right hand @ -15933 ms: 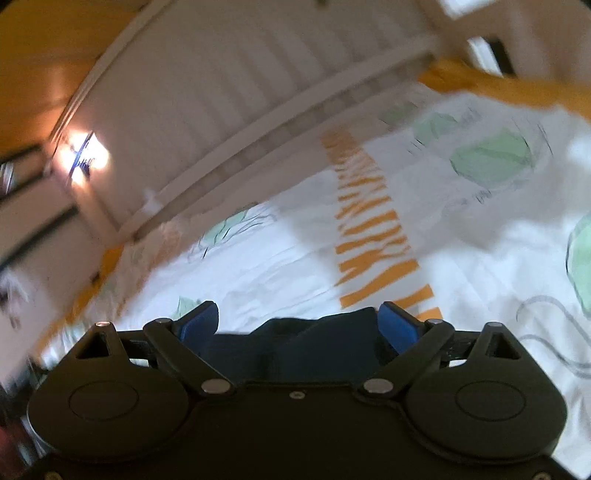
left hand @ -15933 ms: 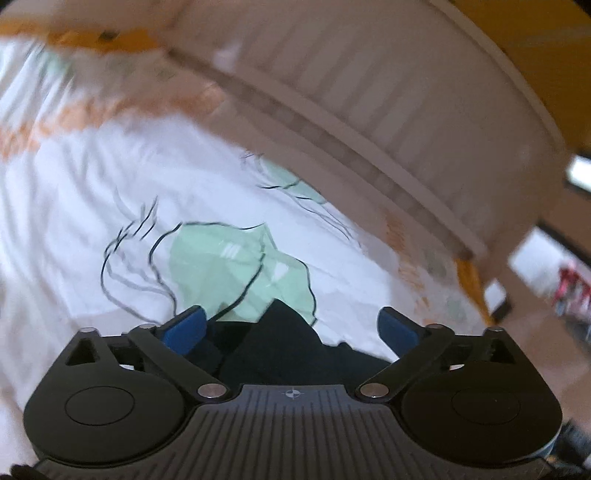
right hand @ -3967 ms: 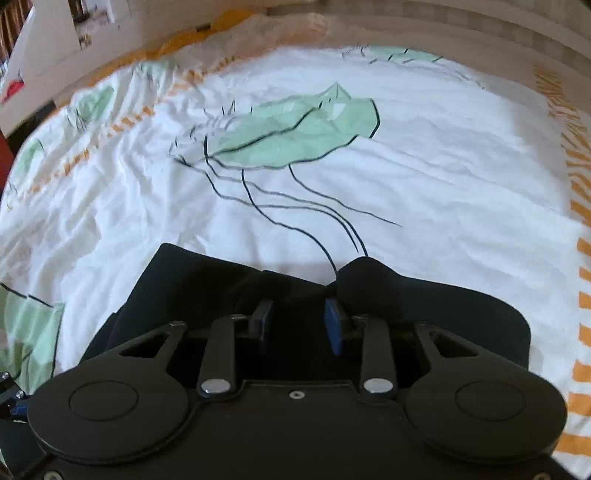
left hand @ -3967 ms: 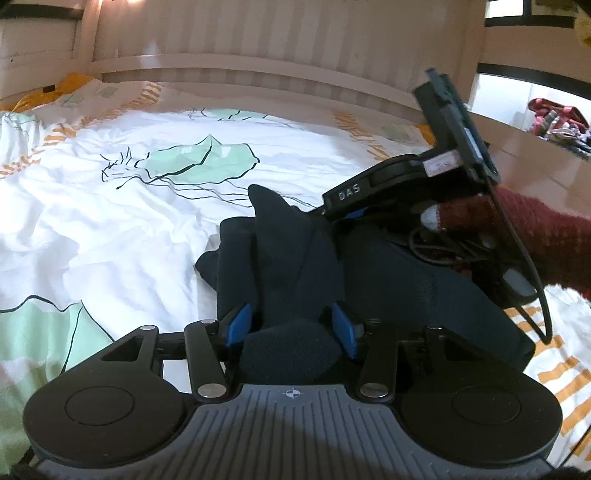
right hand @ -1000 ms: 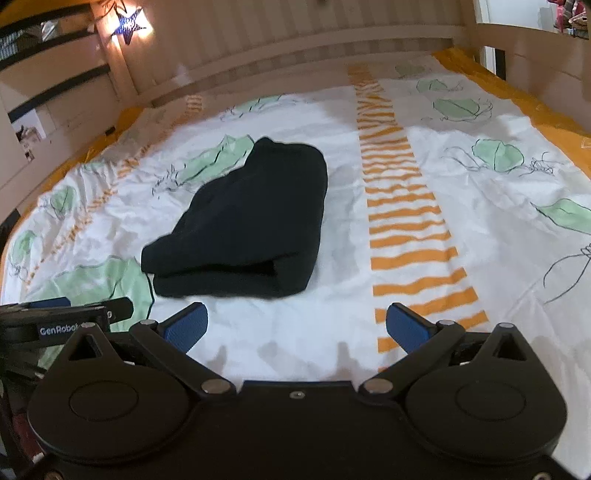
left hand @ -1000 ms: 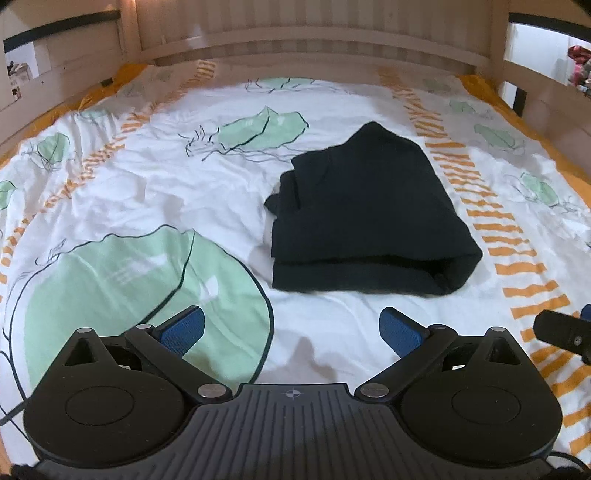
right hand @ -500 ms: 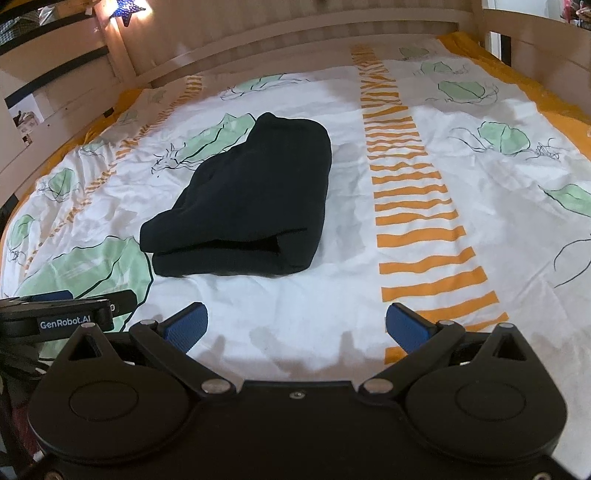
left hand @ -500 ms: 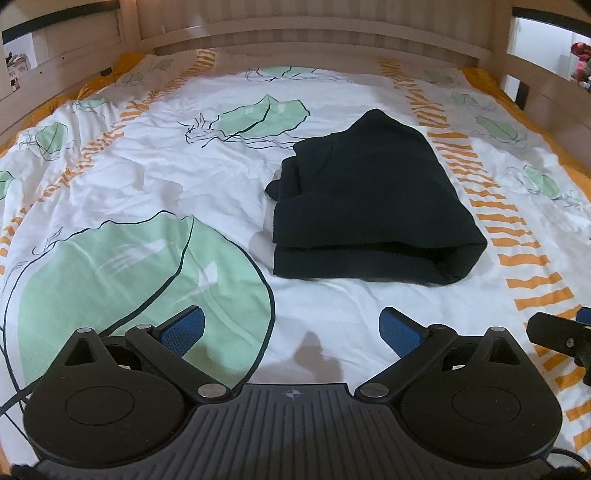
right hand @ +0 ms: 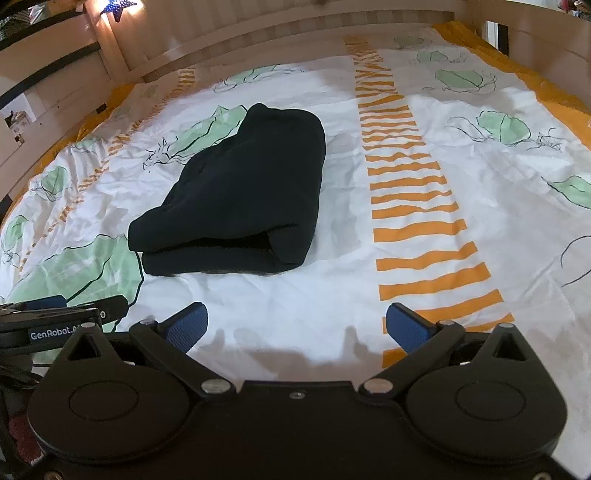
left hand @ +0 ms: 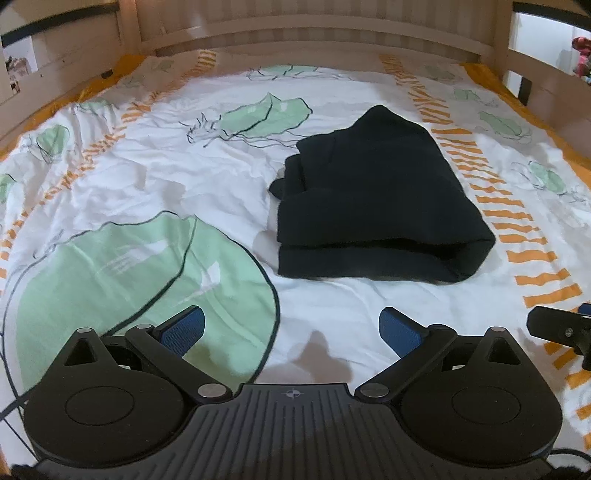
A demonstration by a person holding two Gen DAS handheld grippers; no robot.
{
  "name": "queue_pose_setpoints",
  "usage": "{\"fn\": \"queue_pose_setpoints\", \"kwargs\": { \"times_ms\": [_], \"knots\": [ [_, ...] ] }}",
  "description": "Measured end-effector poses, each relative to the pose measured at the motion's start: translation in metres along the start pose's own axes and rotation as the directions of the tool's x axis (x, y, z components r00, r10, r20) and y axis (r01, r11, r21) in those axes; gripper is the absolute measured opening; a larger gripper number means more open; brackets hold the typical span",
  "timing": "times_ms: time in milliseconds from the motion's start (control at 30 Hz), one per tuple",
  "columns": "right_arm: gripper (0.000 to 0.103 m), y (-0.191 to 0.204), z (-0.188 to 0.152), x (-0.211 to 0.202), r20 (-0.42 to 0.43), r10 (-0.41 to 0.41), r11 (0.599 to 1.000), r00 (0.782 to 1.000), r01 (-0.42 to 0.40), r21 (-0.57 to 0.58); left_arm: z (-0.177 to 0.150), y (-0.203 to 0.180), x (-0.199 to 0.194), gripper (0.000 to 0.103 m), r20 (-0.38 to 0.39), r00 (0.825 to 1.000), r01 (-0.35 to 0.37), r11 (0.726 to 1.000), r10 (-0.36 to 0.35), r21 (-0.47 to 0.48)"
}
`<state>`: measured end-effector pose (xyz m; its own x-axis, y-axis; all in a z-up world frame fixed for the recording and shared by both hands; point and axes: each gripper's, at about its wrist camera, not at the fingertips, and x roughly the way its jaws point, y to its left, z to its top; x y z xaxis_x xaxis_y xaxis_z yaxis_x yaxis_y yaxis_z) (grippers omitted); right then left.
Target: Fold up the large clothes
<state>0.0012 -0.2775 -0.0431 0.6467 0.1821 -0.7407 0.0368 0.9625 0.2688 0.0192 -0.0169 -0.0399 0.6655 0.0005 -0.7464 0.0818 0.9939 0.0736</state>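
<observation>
So, status from our two wrist cams:

left gripper (left hand: 291,326): fingers spread wide, nothing between the blue pads (left hand: 183,325) — it hangs over bare duvet, well short of the garment.

right gripper (right hand: 297,326): same, spread wide and empty, over the white sheet near the orange stripes.

cross-view: we see the right unit's tip at the left view's right edge, and the left unit's branded body at the right view's lower left — so the two sit side by side.

garment (left hand: 373,195): dark, folded into a compact, roughly rectangular bundle, flat on the duvet (left hand: 147,184) about mid-bed, ahead of both grippers and touching neither.

fold state: we count at least two stacked layers at the near edge, rolled fold on its right side, looser stepped layers on the left.

progress: we judge folding essentially finished — at most a tidy of the uneven left edge and far corner remains.

bed frame (right hand: 332,33): wooden slatted rails around the mattress.

hidden: underside and inner layers of the bundle; black on black kills seam and sleeve detail, so we can't name the garment type.

cut off: both gripper bodies fill the lower frame, hiding the duvet beneath them; the hands holding them are out of view.
</observation>
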Motion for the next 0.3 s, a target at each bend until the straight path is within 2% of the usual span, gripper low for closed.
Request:
{"fn": "queue_pose_setpoints", "kwargs": {
  "times_ms": [300],
  "knots": [
    [0.102, 0.0026, -0.0003, 0.0081, -0.027, 0.002, 1.000, 1.000, -0.002, -0.005, 0.0005, 0.0050, 0.0057, 0.102, -0.018, 1.000, 0.016, 1.000, -0.017, -0.017]
  ]
}}
